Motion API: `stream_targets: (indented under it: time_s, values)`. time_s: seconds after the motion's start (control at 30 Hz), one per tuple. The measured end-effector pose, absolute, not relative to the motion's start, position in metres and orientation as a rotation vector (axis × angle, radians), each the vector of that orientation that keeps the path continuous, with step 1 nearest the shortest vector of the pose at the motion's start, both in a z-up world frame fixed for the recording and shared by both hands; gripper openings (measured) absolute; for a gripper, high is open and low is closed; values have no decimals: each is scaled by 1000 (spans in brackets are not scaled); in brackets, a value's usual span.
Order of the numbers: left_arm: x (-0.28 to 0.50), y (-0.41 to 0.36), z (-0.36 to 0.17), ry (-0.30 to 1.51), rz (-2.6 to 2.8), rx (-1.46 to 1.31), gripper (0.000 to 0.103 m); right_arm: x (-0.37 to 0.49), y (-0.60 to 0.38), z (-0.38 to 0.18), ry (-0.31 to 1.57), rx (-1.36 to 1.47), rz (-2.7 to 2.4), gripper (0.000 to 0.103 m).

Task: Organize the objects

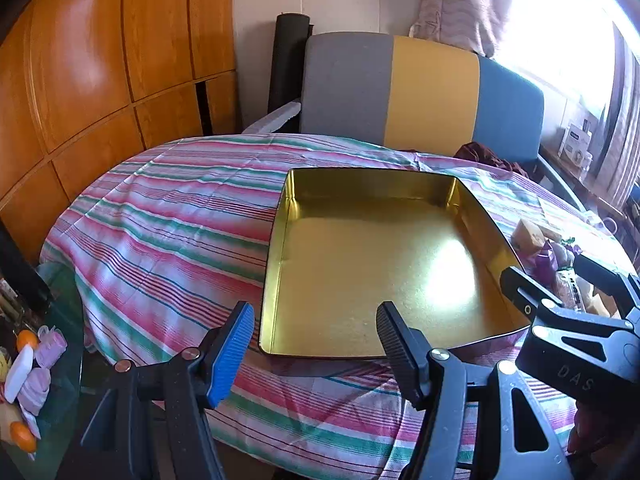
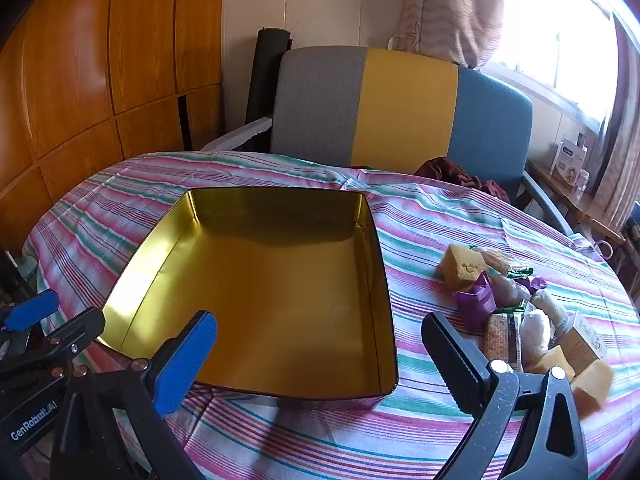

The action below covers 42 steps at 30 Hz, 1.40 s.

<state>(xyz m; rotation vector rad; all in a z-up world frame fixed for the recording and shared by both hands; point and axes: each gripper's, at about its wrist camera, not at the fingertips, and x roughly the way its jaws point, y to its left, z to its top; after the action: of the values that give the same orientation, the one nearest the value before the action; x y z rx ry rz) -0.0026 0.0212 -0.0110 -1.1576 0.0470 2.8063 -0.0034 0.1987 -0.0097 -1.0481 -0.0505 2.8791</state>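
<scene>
Striped tablecloth [image 2: 440,216] under gold tin [image 2: 280,280]

A shiny gold tin [image 2: 280,288] sits on a tablecloth [image 2: 440,216] striped in pink, green, white and thin dark lines. Behind the tin, a chair back [image 2: 400,108] shows grey, yellow and blue panels. Right of the tin lie yellow sponges [image 2: 462,268] and a purple wrapper [image 2: 476,300]. Left of the tin, cabinets [image 2: 80,80] are orange-brown wood.

"DAS": right hand-held gripper [image 1: 560,280] | "GenRobot.AI": left hand-held gripper [image 2: 52,316]
</scene>
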Motion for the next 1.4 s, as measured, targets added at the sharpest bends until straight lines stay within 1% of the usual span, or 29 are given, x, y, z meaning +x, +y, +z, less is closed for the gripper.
stream_targets:
  time_s: [0.4, 0.83, 1.0, 1.07, 1.4]
  values:
    - [-6, 35, -13, 93, 2766, -1163, 65, -5, 212, -11, -7, -1055, 2884, 103]
    - [-10, 68, -10, 162, 2681, -1129, 72, -4, 247, -8, 47, -1040, 2849, 103]
    - [-13, 83, -7, 185, 2640, -1103, 73, -4, 278, -4, 73, -1026, 2810, 103]
    - [-15, 90, -6, 202, 2631, -1102, 76, -3, 295, 0, 83, -1014, 2787, 103]
    - [-16, 127, -10, 239, 2441, -1114, 76, 9, 406, 16, 206, -961, 2598, 103]
